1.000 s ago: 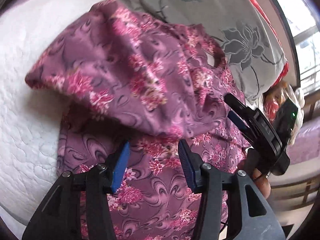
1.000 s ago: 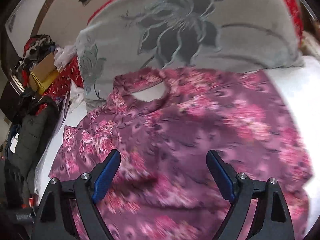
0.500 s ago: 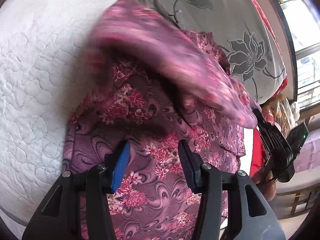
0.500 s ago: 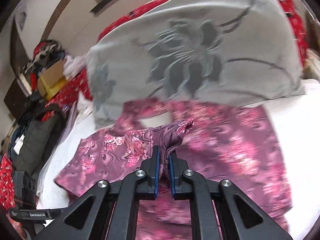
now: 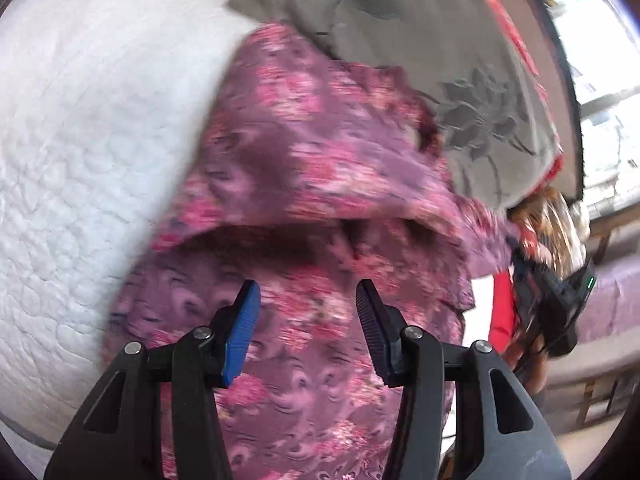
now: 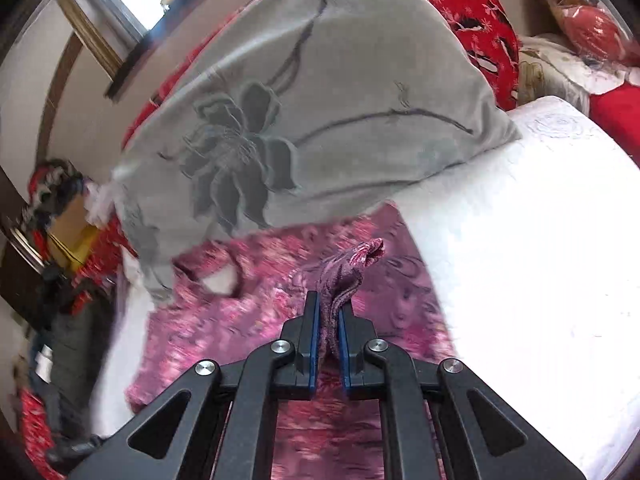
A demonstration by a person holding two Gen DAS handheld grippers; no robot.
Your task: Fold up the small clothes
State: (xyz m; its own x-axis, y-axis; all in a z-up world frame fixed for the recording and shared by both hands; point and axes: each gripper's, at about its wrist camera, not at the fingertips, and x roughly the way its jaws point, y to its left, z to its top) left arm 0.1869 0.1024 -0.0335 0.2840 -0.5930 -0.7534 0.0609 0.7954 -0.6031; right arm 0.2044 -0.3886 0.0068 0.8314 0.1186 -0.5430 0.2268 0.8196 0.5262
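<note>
A purple top with pink flowers (image 5: 312,168) lies on a white quilted bed (image 5: 80,140). My right gripper (image 6: 329,312) is shut on a bunched edge of the top (image 6: 348,272), holding it off the bed. In the left wrist view that gripper (image 5: 552,292) shows at the right, blurred, with the lifted flap stretched across the garment toward it. My left gripper (image 5: 306,316) hovers above the lower part of the top with its jaws apart and nothing between them; whether its tips touch the cloth is unclear.
A grey pillow with a dark flower print (image 6: 312,112) lies just behind the top, partly on it. Red patterned bedding (image 6: 472,8) lies behind that. Clutter and a dark coat (image 6: 52,272) sit left of the bed. A window (image 5: 612,132) is at the right.
My right gripper shut on an edge of the top and has lifted and carried it across the garment. The left gripper stays half open over the lower part.
</note>
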